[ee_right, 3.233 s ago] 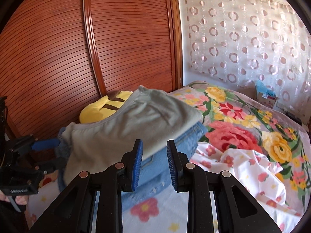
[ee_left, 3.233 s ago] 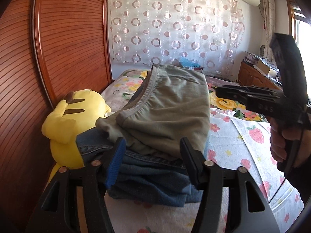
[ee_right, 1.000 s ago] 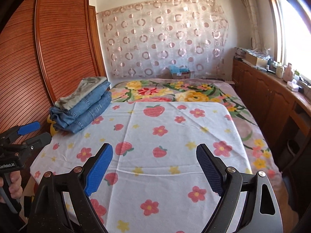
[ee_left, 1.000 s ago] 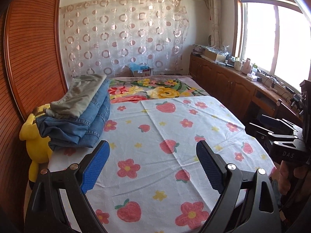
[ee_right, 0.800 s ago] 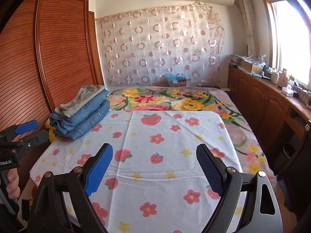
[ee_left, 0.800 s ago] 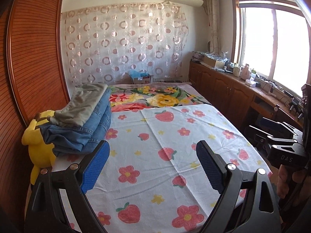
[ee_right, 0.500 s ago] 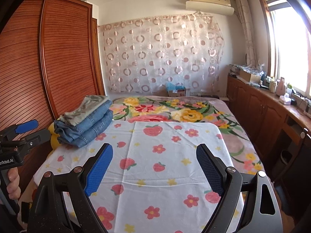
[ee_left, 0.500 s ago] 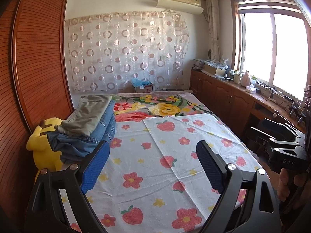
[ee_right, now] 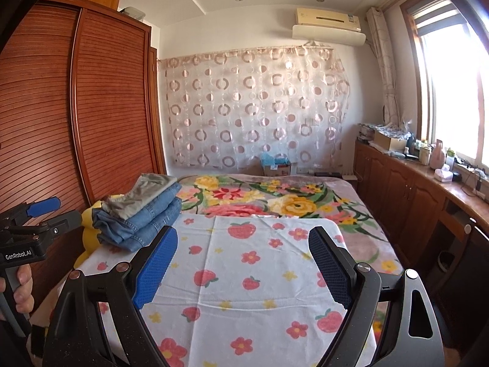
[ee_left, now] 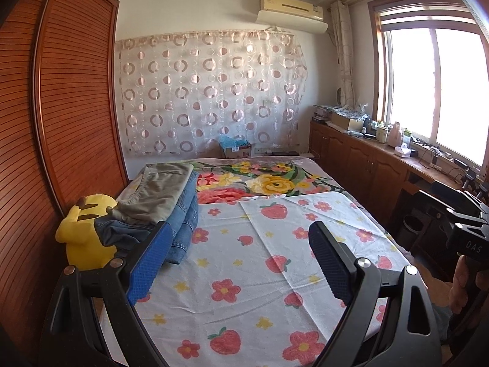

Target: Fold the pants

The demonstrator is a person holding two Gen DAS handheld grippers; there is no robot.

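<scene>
A stack of folded pants (ee_left: 165,202), olive pair lying on top of blue jeans, is sitting at the bed's (ee_left: 244,275) left edge beside a yellow plush toy (ee_left: 85,232). The left tool (ee_left: 237,263) and right tool (ee_right: 241,267) are hovering over the strawberry-print sheet (ee_right: 244,275), both spread wide and gripping nothing.

The white cotton sheet (ee_left: 259,275) is showing red strawberries, pink flowers and small yellow stars. Behind it the thick blanket (ee_right: 275,198) is carrying big yellow, red and pink blossoms with green leaves. The folded olive-grey pants (ee_left: 156,192) are lying on folded blue denim jeans (ee_right: 146,220). The yellow plush toy (ee_left: 85,229) is showing dark brown stripes. The sheer beige curtain (ee_right: 253,107) is wearing brown rings and dots. The ribbed wooden wardrobe (ee_left: 61,116) is glowing reddish brown.
</scene>
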